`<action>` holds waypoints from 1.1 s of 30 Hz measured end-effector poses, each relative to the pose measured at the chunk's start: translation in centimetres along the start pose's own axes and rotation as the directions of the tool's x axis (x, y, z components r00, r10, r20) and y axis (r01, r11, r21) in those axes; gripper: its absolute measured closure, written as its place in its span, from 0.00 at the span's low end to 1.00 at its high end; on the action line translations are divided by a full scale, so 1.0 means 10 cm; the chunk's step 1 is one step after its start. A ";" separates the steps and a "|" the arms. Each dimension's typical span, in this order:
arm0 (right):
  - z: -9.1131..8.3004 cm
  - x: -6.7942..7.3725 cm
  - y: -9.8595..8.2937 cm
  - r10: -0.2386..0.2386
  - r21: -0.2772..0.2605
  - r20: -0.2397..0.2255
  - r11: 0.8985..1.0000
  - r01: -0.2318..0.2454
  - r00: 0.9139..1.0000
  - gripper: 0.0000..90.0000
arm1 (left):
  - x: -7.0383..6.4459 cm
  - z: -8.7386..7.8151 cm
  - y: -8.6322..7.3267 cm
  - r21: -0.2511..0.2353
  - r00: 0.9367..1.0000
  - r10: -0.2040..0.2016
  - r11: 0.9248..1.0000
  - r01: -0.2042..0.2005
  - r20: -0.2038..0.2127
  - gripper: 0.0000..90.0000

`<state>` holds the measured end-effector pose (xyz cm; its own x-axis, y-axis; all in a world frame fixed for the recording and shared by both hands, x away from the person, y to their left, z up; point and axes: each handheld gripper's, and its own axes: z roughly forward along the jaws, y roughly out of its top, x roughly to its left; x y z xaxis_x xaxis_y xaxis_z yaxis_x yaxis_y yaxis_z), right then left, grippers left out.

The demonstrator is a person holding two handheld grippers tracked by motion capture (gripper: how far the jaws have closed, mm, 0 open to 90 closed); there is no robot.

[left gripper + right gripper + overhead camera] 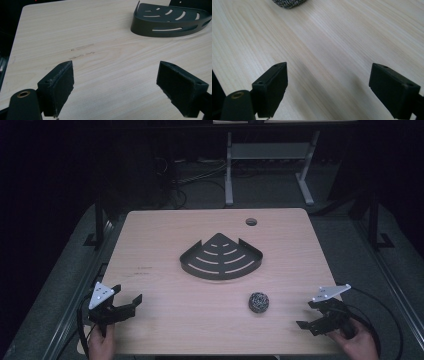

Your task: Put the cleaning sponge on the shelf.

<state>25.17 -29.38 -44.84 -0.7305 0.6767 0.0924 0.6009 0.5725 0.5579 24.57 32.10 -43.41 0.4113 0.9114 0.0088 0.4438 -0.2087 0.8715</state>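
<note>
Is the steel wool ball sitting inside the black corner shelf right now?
No, the ball lies on the bare table, apart from the shelf and nearer the person's side.

Both tools were matte black. The left gripper (126,296) carried a grey three-cornered plate with small dark holes — so did the right gripper (306,314). Black cables trailed from each. The jaws were blocky, with screw holes, beside a brass-ringed pivot.

Dark grey slotted rack (221,257), speckled grey scourer ball (258,302), pale woodgrain table (165,230).
</note>
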 end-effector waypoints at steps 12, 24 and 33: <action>0.01 0.11 0.12 -0.028 0.002 -0.006 1.000 0.028 1.000 0.17 | -0.02 0.01 0.00 0.005 1.000 0.021 1.000 -0.021 0.003 0.15; 0.07 0.26 0.31 -0.081 0.025 -0.019 0.996 0.082 0.997 0.16 | -0.04 0.00 0.01 -0.001 1.000 0.031 1.000 -0.031 -0.003 0.15; 0.10 0.29 0.42 -0.099 0.044 -0.019 0.994 0.100 0.995 0.16 | -0.05 0.00 0.01 0.003 0.999 0.033 0.999 -0.033 -0.009 0.15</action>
<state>25.89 -24.53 -43.05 -0.7925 0.6077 0.0518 0.5383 0.6570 0.5278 24.39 31.66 -43.36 0.4188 0.9071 0.0420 0.4322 -0.2398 0.8693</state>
